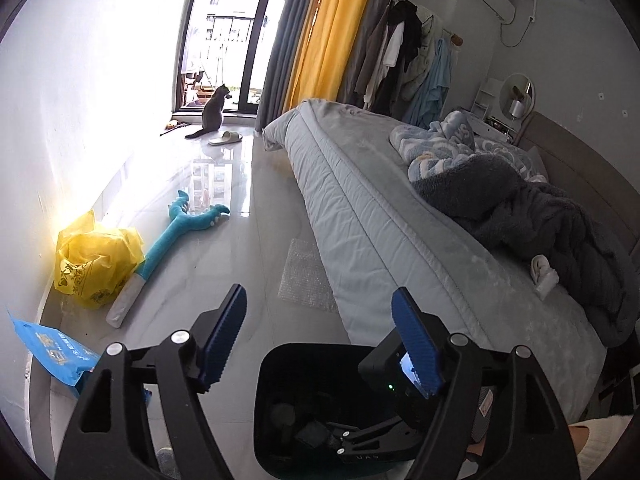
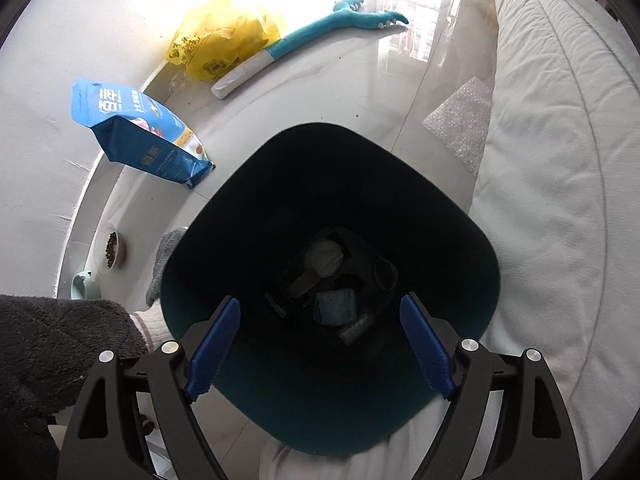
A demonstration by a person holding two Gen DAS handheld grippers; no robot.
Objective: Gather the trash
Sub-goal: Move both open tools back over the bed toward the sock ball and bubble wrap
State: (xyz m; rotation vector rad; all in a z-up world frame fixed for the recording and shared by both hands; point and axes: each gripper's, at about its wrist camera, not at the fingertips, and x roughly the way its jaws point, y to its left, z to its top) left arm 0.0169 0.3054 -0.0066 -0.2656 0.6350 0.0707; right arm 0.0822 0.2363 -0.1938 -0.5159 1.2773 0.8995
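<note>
A dark trash bin [image 2: 248, 184] stands on the floor beside the bed, with several scraps at its bottom. My right gripper [image 2: 320, 344] is open and empty, right above the bin's mouth. My left gripper [image 1: 320, 336] is open and empty, raised over the floor, with the bin's rim [image 1: 280, 354] just below it. A sheet of bubble wrap [image 1: 306, 276] lies on the floor against the mattress; it also shows in the right wrist view [image 2: 464, 116]. A crumpled yellow plastic bag [image 1: 94, 258] sits by the wall [image 2: 224, 40].
The bed [image 1: 400, 216] fills the right side, with blankets and a white sock [image 1: 543, 274]. A blue pet food bag [image 2: 136, 132], a teal plush toy [image 1: 176, 236], a food bowl [image 2: 110, 250], a slipper [image 1: 226, 137] and a cat [image 1: 214, 112] by the balcony door.
</note>
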